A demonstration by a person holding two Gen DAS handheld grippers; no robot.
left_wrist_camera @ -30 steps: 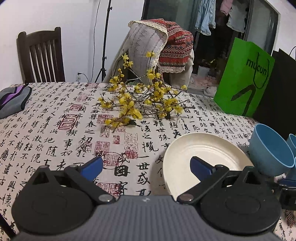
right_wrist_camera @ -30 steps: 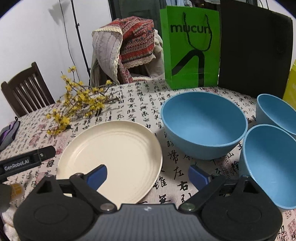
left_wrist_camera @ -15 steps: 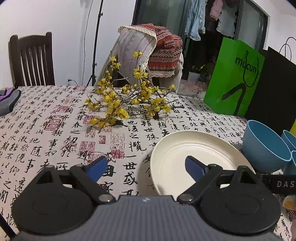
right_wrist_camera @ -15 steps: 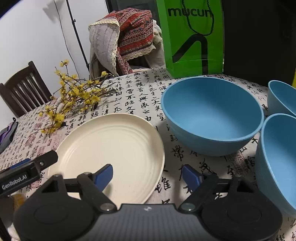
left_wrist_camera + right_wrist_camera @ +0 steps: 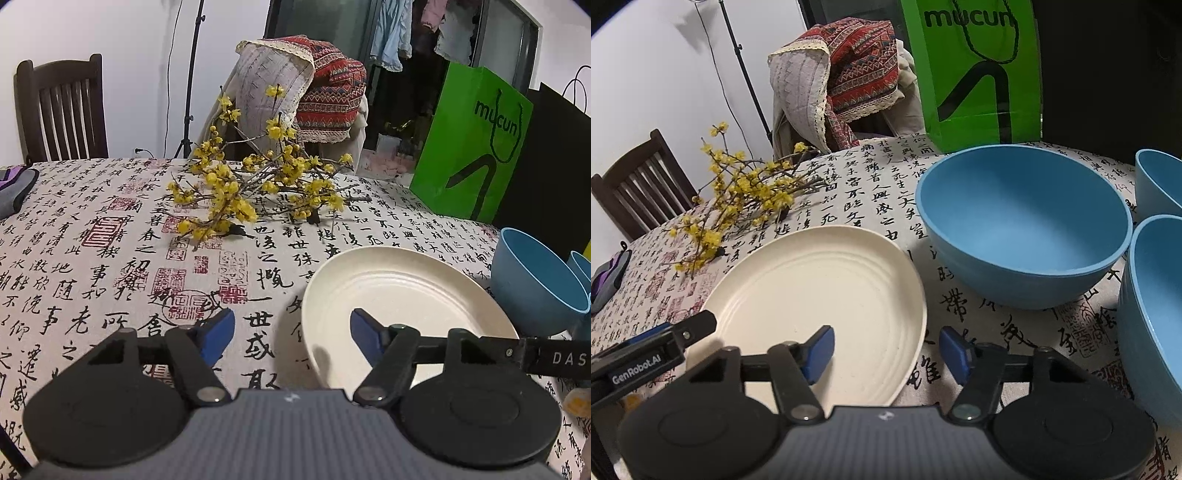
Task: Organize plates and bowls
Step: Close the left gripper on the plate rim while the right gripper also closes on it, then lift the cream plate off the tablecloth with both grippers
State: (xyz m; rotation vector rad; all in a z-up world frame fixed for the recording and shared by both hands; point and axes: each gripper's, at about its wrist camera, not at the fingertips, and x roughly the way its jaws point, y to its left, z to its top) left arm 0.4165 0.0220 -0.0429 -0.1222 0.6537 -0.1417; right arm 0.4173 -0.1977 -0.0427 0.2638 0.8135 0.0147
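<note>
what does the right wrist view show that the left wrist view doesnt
Only the right wrist view shows the inside of the large blue bowl, a third blue bowl behind and the right hand-held gripper, whose jaws have just been closing, straddling the plate's right rim without touching it.

Only the left wrist view shows hanging clothes and the left hand-held gripper, also just closing, astride the plate's left rim.

Both show the round cream ridged plate, yellow flower branches, green paper bag and calligraphy tablecloth.

Both grippers' jaws have just been closing: the left gripper (image 5: 291, 334) straddles the cream ribbed plate's (image 5: 402, 291) near-left rim, the right gripper (image 5: 886, 349) its right rim, pads apart.
</note>
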